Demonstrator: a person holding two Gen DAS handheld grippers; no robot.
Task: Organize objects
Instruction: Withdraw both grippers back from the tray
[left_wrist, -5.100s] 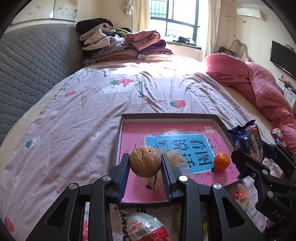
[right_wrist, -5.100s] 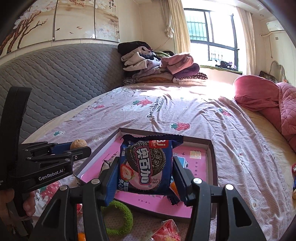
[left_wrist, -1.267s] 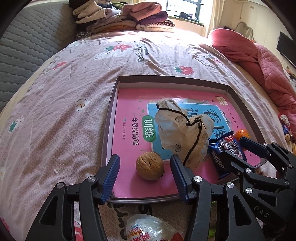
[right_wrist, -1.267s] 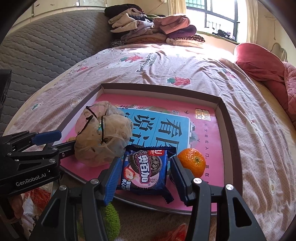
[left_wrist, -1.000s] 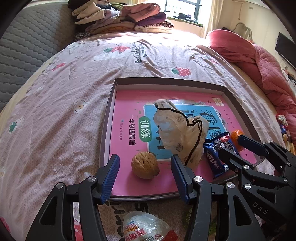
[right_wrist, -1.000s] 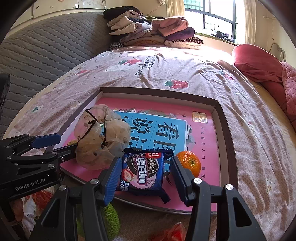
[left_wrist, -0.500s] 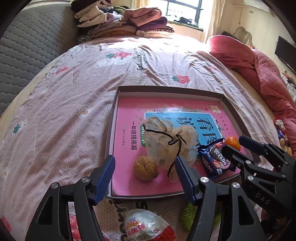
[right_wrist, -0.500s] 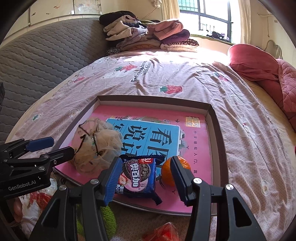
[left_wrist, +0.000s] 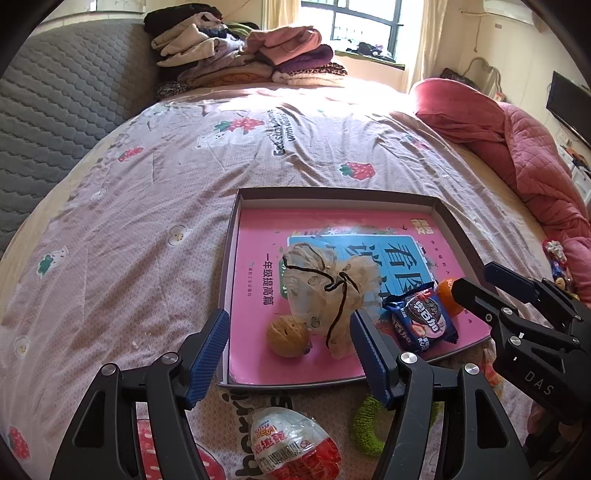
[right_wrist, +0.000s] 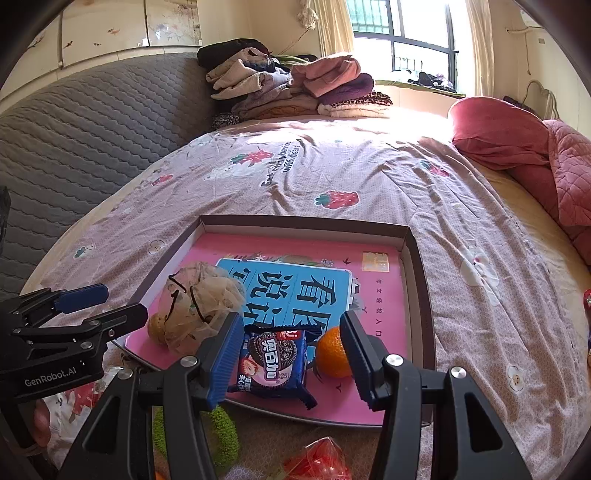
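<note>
Foil-wrapped egg (left_wrist: 291, 443) lies on bed just below left gripper (left_wrist: 288, 354), fingers spread, empty; right gripper (right_wrist: 291, 354) likewise spread, farther off.

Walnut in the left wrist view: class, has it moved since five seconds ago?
Yes. Then it was clamped in the left gripper above the box; now the walnut lies on the pink book, beside the mesh pouch, jaws open.
</note>
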